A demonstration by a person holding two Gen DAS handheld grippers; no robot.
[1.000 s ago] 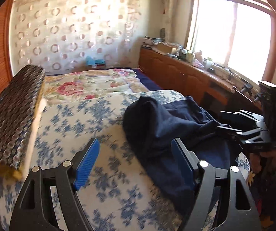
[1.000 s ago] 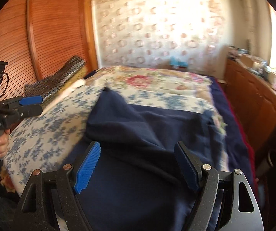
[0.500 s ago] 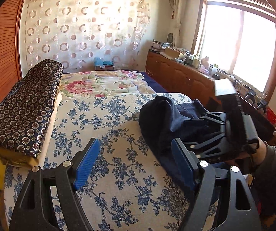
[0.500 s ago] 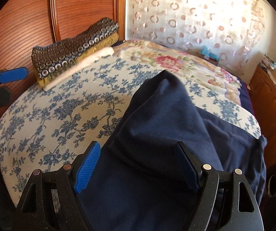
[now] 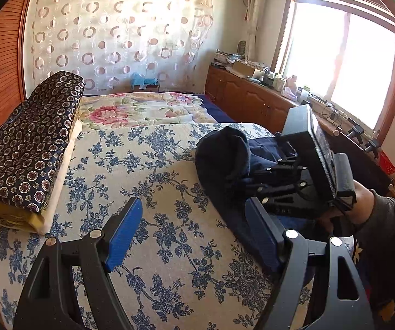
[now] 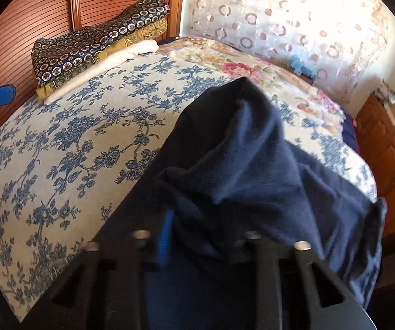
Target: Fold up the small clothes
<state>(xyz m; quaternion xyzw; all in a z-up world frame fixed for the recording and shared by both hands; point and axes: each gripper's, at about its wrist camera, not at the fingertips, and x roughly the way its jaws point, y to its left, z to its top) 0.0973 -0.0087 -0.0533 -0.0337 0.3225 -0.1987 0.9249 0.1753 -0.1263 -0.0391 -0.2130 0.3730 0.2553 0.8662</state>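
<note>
— While bunched into a raised fold at the right side of the bed (image 5: 170, 181), held by what?
— Pinched by the right gripper (image 6: 205, 240), jaws just drawn together on the navy garment (image 6: 241, 165), cloth bulging up between the blue pads and hiding the tips.
— And lying where, exactly?
— Heaped along the bed's right edge, one peak pushed up toward the middle, the rest draped over the near right corner. Seen from the left wrist too: navy garment (image 5: 225, 154) mounded beside the right gripper (image 5: 255, 176), gripped from behind by a hand (image 5: 359, 203) in a dark sleeve.
— Left gripper?
— Spread wide (image 5: 194, 233), nothing between the blue pads (image 5: 123, 233), hovering over the blue-flowered quilt near the front edge, right finger just at the garment's hem; touching or not, impossible to tell.
— Anything else on the bed?
— Stack of folded clothes (image 5: 29, 148) at the left edge, dark ring-patterned piece on top, mustard and cream beneath. Pink-flowered cover (image 5: 131, 110) across the far end.
</note>
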